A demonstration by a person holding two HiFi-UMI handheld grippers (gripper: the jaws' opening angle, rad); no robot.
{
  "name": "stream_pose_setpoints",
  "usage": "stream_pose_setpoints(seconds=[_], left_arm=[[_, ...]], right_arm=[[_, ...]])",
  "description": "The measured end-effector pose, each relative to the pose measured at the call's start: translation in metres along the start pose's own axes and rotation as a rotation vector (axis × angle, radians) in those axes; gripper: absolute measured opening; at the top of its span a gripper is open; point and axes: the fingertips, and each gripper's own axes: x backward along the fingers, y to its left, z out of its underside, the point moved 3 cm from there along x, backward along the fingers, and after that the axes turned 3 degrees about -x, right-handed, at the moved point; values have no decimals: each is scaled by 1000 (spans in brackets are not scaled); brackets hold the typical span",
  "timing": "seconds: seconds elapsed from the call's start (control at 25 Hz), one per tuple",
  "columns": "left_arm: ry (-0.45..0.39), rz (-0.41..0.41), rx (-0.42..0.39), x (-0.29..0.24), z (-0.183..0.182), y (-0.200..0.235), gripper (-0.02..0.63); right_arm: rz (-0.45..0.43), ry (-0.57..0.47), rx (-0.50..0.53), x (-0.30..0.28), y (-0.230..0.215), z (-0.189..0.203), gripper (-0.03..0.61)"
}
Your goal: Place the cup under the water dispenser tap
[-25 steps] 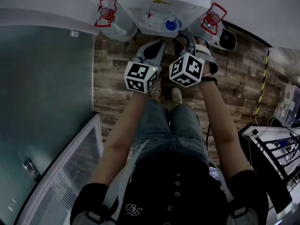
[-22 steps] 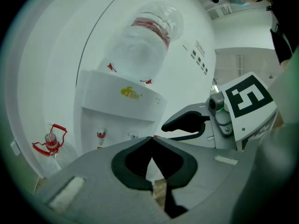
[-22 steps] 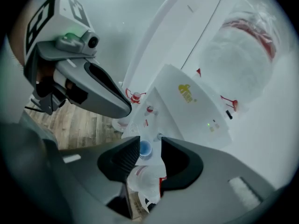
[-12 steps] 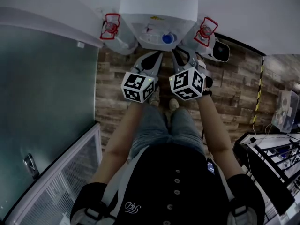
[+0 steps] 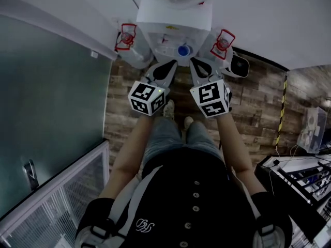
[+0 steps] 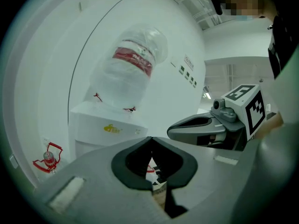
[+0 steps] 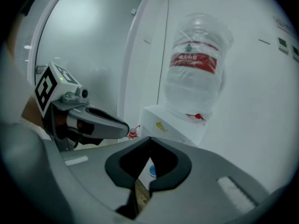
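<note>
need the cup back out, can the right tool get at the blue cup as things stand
Likely yes: the right tool points at the blue cup at the front of the water dispenser, nothing between them. Its jaws just closed empty, so they must reopen.

The jaws of the left gripper (image 6: 150,140) are seen closed tip to tip, with nothing held. Beyond them a white water dispenser (image 6: 105,127) is shown, topped by an upturned clear bottle (image 6: 128,73) with a red label.

One water dispenser (image 5: 176,19) is carrying one bottle (image 7: 196,64) and one blue cup (image 5: 182,50). Two red-framed things (image 5: 125,37) (image 5: 222,42) are flanking it.
</note>
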Motion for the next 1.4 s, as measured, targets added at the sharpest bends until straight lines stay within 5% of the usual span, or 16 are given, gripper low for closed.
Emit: stream_pose_setpoints(seconds=[0.6,1.4], left_arm=[[-111,11,-15,29,-41,-60,-3],[-81,-81,5,39,-29,-96,-3]], right_arm=[[-232,-150,-258,58,10,-17,-2],[-215,-230,-340,99,8,-2,-2]])
